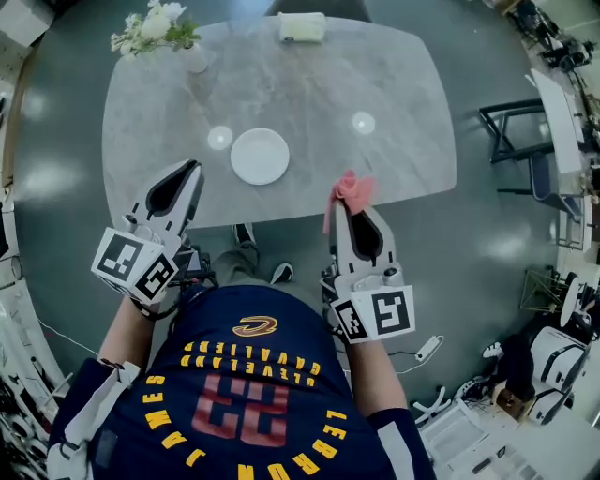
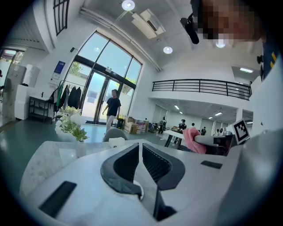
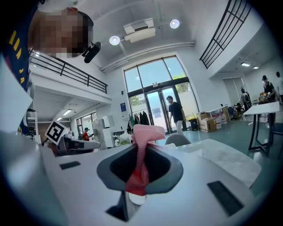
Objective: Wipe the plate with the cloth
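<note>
A white round plate [image 1: 260, 156] lies on the grey marble table [image 1: 394, 84], near its front edge. My right gripper [image 1: 349, 201] is shut on a pink cloth [image 1: 351, 192] and hovers at the table's front edge, right of the plate. In the right gripper view the pink cloth [image 3: 142, 150] is pinched between the jaws and bunches out above them. My left gripper [image 1: 192, 169] is shut with nothing in it, over the front edge left of the plate. In the left gripper view the jaws meet and the cloth [image 2: 193, 140] shows at the right.
A vase of white flowers [image 1: 159, 33] stands at the table's back left. A folded white cloth [image 1: 301, 26] lies at the back edge. Two bright light spots [image 1: 219, 138] lie on the tabletop. A dark chair [image 1: 514, 141] stands right of the table.
</note>
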Action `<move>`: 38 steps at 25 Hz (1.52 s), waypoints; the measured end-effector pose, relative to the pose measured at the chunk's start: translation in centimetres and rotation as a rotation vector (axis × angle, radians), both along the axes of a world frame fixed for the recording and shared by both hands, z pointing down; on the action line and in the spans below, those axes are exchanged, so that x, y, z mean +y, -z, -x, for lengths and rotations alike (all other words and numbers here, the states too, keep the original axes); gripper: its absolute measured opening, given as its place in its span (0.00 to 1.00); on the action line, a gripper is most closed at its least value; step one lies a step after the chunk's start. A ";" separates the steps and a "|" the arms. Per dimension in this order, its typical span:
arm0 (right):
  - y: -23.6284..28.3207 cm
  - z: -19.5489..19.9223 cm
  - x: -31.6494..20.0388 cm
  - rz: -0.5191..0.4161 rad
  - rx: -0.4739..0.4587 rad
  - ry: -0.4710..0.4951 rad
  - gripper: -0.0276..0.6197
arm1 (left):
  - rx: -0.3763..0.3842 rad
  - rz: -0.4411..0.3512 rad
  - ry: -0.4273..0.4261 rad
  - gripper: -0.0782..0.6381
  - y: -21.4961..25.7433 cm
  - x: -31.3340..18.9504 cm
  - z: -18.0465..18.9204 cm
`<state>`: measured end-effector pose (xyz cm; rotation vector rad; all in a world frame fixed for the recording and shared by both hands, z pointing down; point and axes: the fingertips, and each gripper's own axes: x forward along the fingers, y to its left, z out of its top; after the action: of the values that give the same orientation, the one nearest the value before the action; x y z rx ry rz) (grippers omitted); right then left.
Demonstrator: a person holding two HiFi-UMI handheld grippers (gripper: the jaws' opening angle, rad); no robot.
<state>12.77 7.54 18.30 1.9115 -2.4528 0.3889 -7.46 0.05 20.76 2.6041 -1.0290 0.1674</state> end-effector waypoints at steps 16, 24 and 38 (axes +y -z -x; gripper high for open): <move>-8.6 4.2 -9.6 0.170 0.047 0.110 0.10 | -0.041 0.219 0.072 0.15 -10.2 -5.2 3.4; -15.1 5.6 -12.7 0.298 0.006 0.242 0.10 | -0.100 0.406 0.057 0.15 -16.5 -5.8 1.4; -24.9 12.8 -16.3 0.520 -0.001 0.435 0.10 | -0.169 0.637 -0.032 0.21 -26.0 -6.2 1.2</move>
<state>-0.07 -8.73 43.21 1.1469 -2.3578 0.8910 -8.69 -6.11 46.72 2.0471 -0.8128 0.6214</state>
